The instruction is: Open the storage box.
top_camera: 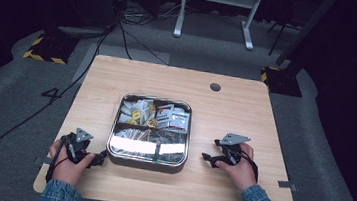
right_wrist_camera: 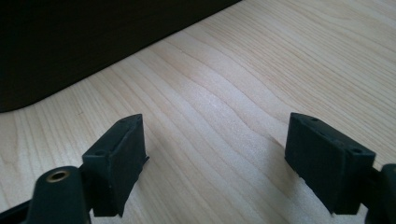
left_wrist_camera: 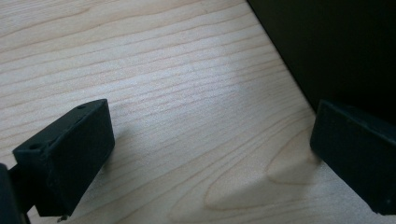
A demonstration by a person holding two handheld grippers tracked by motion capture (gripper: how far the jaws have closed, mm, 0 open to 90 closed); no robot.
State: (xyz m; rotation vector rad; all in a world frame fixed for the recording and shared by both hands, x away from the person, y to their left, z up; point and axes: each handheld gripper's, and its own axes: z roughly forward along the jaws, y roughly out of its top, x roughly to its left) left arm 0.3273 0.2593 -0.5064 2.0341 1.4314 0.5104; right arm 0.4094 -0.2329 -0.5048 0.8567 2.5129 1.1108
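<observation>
A square metal tin (top_camera: 146,158) with dividers sits mid-table, holding several small packets (top_camera: 152,114). My left gripper (top_camera: 99,159) rests on the table just left of the tin's near corner, held by a hand. Its jaws stand wide apart over bare wood (left_wrist_camera: 205,140), the tin's dark wall (left_wrist_camera: 336,46) close at the right. My right gripper (top_camera: 209,158) lies on the table to the right of the tin, also in a hand. It is open, nothing between its jaws (right_wrist_camera: 215,154), and the tin's dark side (right_wrist_camera: 70,42) shows beyond.
The wooden table (top_camera: 235,111) has a small round grommet (top_camera: 215,87) near its far edge. Cables (top_camera: 66,94) trail over the grey floor at the left. A white desk frame (top_camera: 216,9) stands beyond the table.
</observation>
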